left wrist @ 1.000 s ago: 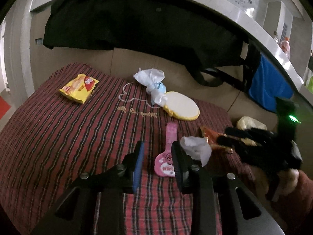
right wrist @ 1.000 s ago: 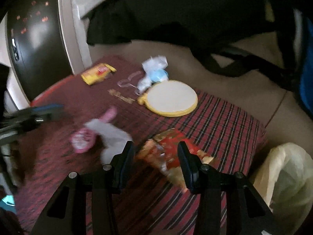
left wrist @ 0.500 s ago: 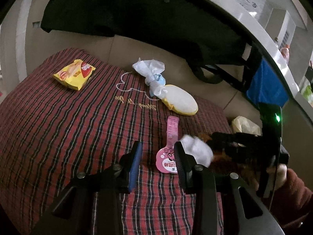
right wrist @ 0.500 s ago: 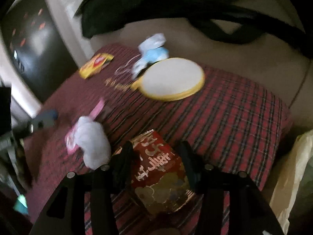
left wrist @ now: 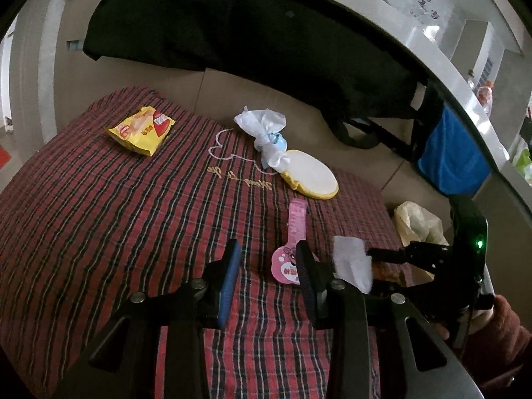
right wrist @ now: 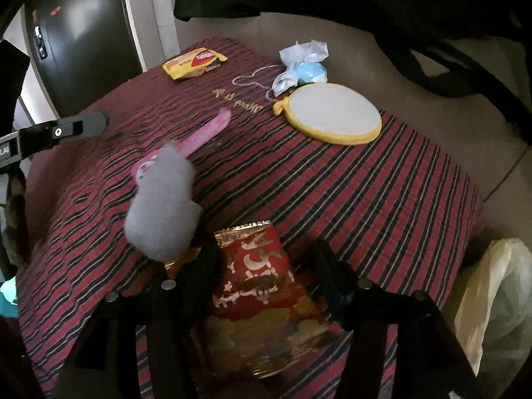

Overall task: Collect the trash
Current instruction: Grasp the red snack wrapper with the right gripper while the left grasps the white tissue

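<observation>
A red and gold snack wrapper (right wrist: 256,279) lies on the red plaid cushion (right wrist: 382,196), between the fingers of my right gripper (right wrist: 266,262), which stands open around it. A crumpled white tissue (right wrist: 163,209) lies just left of it; it also shows in the left wrist view (left wrist: 352,262). My left gripper (left wrist: 267,266) is open and empty over the cushion (left wrist: 116,216), beside a pink tag (left wrist: 292,249). A yellow snack packet (left wrist: 141,129) and a white and blue wrapper (left wrist: 266,136) lie farther back.
A round yellow-rimmed pad (left wrist: 312,179) lies by the white and blue wrapper. A pale plastic bag (right wrist: 495,299) sits off the cushion's right edge. Dark clothing and a bag strap (left wrist: 365,133) hang on the sofa back. A blue cloth (left wrist: 449,163) hangs at right.
My right gripper has moved forward so the red and gold wrapper now sits between its fingers. My left gripper has shifted slightly and stays open.
</observation>
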Motion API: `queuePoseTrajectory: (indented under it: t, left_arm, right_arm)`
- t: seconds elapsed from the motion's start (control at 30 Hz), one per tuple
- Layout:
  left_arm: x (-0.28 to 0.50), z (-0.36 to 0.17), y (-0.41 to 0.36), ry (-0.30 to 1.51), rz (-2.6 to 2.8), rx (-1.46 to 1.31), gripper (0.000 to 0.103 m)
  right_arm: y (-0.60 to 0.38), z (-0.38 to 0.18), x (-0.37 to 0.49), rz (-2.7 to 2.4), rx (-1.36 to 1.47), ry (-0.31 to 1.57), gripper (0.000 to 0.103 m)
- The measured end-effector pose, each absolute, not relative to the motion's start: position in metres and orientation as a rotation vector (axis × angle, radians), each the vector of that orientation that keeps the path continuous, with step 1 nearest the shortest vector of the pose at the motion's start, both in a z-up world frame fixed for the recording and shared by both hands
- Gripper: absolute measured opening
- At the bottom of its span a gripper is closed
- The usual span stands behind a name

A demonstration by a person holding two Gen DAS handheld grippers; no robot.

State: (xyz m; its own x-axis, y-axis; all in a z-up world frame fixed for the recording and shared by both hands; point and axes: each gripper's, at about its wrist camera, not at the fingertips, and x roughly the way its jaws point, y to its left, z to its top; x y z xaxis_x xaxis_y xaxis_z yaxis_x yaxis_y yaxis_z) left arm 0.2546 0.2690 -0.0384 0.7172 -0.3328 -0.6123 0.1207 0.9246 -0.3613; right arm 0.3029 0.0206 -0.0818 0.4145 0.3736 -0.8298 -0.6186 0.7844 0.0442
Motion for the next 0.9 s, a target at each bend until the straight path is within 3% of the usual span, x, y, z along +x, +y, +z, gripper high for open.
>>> queuePoseTrajectory:
  t: [0.2,0.53,0.57,0.6,0.63,0.67,0.9]
  left_arm:
    - [0.244,-0.035,0.267,0.731,-0.265,-0.327,0.036]
    - [0.22,-0.028,0.26,0.717,-0.269,-0.328,0.036]
    - [0.218,-0.028,0.26,0.717,-0.273,-0.328,0.036]
    - [0.215,-0.027,0.259,0.72,-0.28,-0.332,0.036]
    - [0.213,-0.028,0.256,0.724,-0.286,-0.338,0.037]
    - [0.212,-0.029,0.253,0.731,-0.295,-0.347,0.038]
    - [0.212,-0.04,0.214,0.772,-0.255,-0.301,0.043]
  right_arm:
    - [0.003,-0.077,0.289,0.747,-0.113,0.994,0.056]
    - [0.034,-0.081,0.239,0.676,-0.437,0.904,0.053]
    - [0.033,-0.08,0.24,0.666,-0.418,0.905,0.049]
    - [0.031,-0.079,0.241,0.643,-0.413,0.896,0.031]
    - [0.028,-0.077,0.243,0.615,-0.406,0.889,0.021]
    - [0.024,-0.076,0.246,0.613,-0.388,0.897,0.0]
    - [-0.01,-0.052,0.244,0.585,-0.194,0.823,0.002]
